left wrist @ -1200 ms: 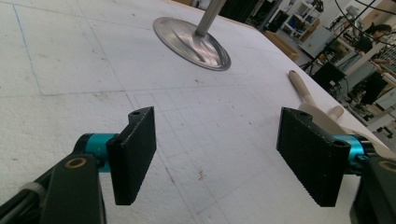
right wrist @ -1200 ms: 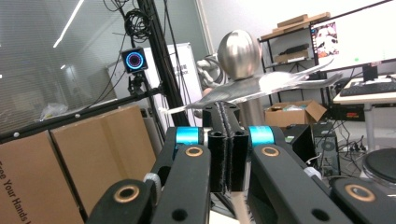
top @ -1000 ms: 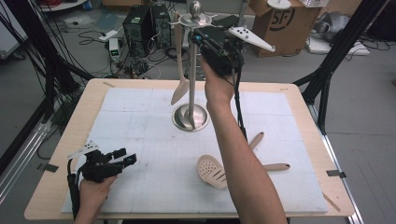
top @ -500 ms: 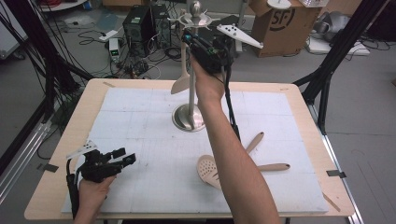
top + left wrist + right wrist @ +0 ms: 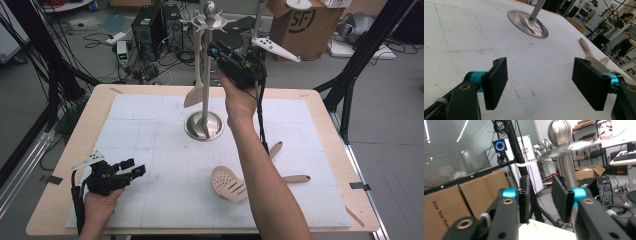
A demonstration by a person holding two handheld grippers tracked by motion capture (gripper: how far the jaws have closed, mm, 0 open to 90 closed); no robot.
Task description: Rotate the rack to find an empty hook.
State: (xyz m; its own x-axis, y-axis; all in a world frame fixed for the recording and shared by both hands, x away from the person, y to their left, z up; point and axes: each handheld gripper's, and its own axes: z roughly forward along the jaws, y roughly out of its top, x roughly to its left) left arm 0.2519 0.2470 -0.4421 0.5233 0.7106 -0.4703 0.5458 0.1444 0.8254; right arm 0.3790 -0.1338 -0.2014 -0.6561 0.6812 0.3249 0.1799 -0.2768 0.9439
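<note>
The right gripper (image 5: 217,49) is raised high on an extended forearm beside the top of the utensil stand (image 5: 205,80), its jaws parted by a narrow gap with nothing between them, while a wooden spatula (image 5: 196,85) hangs from the stand's upper hooks. The left gripper (image 5: 136,169) rests low at the near left corner of the white mat (image 5: 150,125), jaws wide apart and empty. Compared with the earlier frames, the right gripper has moved leftward toward the stand's pole; the left gripper, slotted spoon (image 5: 229,183) and other utensil (image 5: 296,178) are unchanged.
</note>
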